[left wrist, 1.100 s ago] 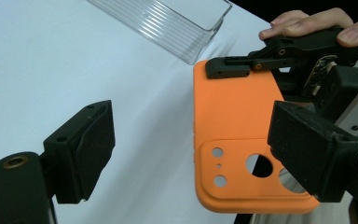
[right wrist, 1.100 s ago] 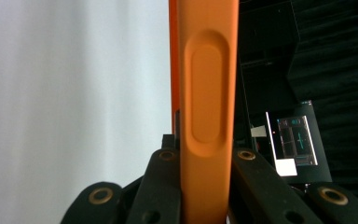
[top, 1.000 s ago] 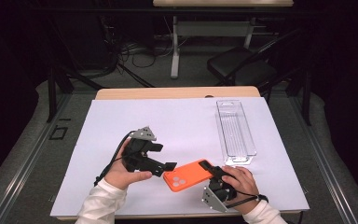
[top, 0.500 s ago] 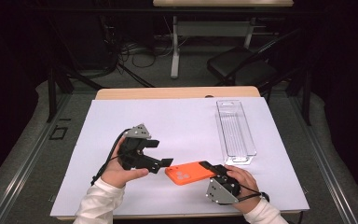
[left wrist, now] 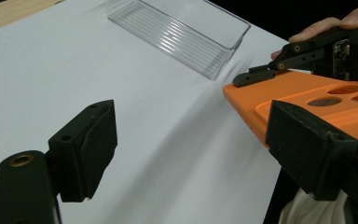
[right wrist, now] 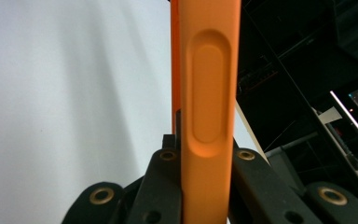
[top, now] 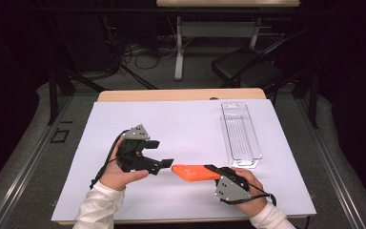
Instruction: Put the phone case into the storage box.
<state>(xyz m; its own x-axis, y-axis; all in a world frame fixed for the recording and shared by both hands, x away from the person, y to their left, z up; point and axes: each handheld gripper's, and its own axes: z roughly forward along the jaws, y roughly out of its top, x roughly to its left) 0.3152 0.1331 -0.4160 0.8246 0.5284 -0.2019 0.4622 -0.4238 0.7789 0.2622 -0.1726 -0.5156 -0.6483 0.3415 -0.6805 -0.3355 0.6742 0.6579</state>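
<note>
A: Okay, fingers first. What have you got?

B: My right gripper (top: 210,168) is clamped tight on the edge of the orange phone case (top: 195,172), held just above the white sheet (top: 186,124). My left gripper (top: 164,164) gapes wide, nothing pinched; one pad (left wrist: 310,149) sits in front of the case's near end.

A: What changed?

B: Since a second ago the case has shifted right and my left has backed off it, so I'd say the handover is not done yet.

A: Beyond?

B: The clear tray (top: 240,136) sits farther back, well apart.
</note>
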